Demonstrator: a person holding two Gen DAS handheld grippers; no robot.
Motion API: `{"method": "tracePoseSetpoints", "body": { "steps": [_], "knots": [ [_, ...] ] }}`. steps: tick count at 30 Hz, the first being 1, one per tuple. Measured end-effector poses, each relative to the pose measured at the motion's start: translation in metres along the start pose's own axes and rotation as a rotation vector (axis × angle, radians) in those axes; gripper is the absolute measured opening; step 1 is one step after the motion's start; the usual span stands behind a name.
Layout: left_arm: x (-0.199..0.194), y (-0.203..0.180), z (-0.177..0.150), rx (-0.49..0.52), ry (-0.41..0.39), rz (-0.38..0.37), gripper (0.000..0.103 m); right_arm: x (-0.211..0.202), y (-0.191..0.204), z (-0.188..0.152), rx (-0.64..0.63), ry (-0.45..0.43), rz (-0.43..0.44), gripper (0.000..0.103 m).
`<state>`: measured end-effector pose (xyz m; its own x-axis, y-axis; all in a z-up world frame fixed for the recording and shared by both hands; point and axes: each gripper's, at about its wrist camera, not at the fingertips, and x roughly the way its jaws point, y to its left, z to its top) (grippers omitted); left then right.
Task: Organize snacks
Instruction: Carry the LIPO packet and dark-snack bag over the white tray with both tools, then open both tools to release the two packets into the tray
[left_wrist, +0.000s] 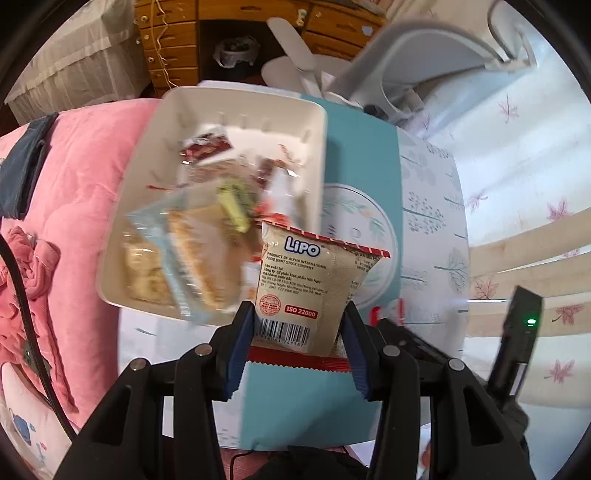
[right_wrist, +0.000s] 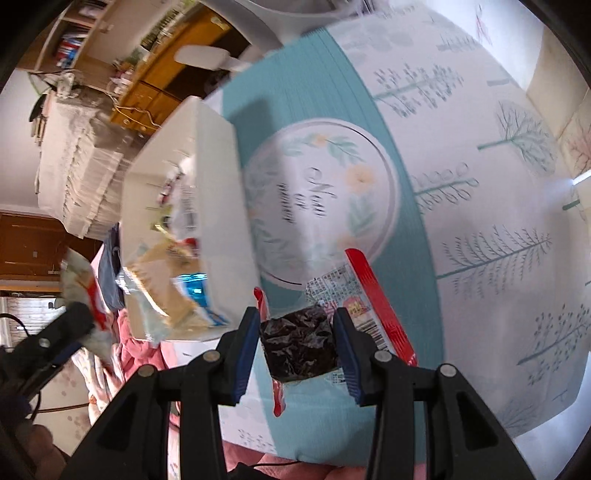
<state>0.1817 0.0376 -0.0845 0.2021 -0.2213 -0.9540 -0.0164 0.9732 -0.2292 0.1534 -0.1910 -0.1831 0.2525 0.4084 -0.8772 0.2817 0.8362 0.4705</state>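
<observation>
Room: a wooden cabinet with drawers (left_wrist: 173, 44) stands far ahead of the left fingers, and a white fan (left_wrist: 295, 66) is just in front of it. In the right wrist view, shelves with books (right_wrist: 74, 40) sit far ahead and to the left.
Bed: a pink blanket (left_wrist: 74, 206) lies to the left of the left fingers, with a dark blue cloth (left_wrist: 22, 173) on its far edge.
Surface: the surface (left_wrist: 428, 206) is white with little trees printed on it. A teal band (right_wrist: 343, 88) runs down the middle with a round flower picture (right_wrist: 321, 199) on it, just ahead of the right fingers.
Box: a white box (left_wrist: 155, 155) sits on the surface ahead and to the left of both pairs of fingers. It has wrapped snacks (left_wrist: 207, 236) in it, all blurry.
Left gripper (left_wrist: 297, 321): its blue fingers (left_wrist: 240, 343) are clamped on a beige Lipo packet (left_wrist: 306, 280), which sticks up ahead of them, near the box's corner.
Right gripper (right_wrist: 295, 326): its blue fingers (right_wrist: 245, 350) are clamped on a dark cake in a clear wrapper with red ends (right_wrist: 299, 339), held over the teal band, to the right of the box.
</observation>
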Motion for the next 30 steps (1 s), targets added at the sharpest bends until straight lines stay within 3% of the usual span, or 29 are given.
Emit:
{"method": "tracePoseSetpoints", "body": {
  "steps": [11, 21, 23, 24, 25, 30],
  "knots": [
    [-0.025, 0.104, 0.004, 0.037, -0.086, -0.031, 0.045, 0.000, 0.079, -0.027, -0.053, -0.161, 0.058, 0.041],
    [-0.025, 0.146, 0.004, 0.126, -0.188, -0.087, 0.047, 0.009, 0.127, -0.046, -0.118, -0.295, 0.117, 0.042],
    [-0.024, 0.148, 0.002, 0.134, -0.212, -0.108, 0.057, 0.009, 0.129, -0.047, -0.115, -0.314, 0.135, 0.043],
    [-0.024, 0.148, 0.002, 0.131, -0.216, -0.110, 0.072, 0.009, 0.128, -0.047, -0.110, -0.324, 0.137, 0.043],
    [-0.025, 0.148, 0.001, 0.129, -0.227, -0.109, 0.077, 0.008, 0.128, -0.048, -0.107, -0.328, 0.138, 0.043],
    [-0.034, 0.138, -0.005, 0.153, -0.262, -0.118, 0.079, 0.000, 0.122, -0.049, -0.095, -0.346, 0.141, 0.056]
  ]
}}
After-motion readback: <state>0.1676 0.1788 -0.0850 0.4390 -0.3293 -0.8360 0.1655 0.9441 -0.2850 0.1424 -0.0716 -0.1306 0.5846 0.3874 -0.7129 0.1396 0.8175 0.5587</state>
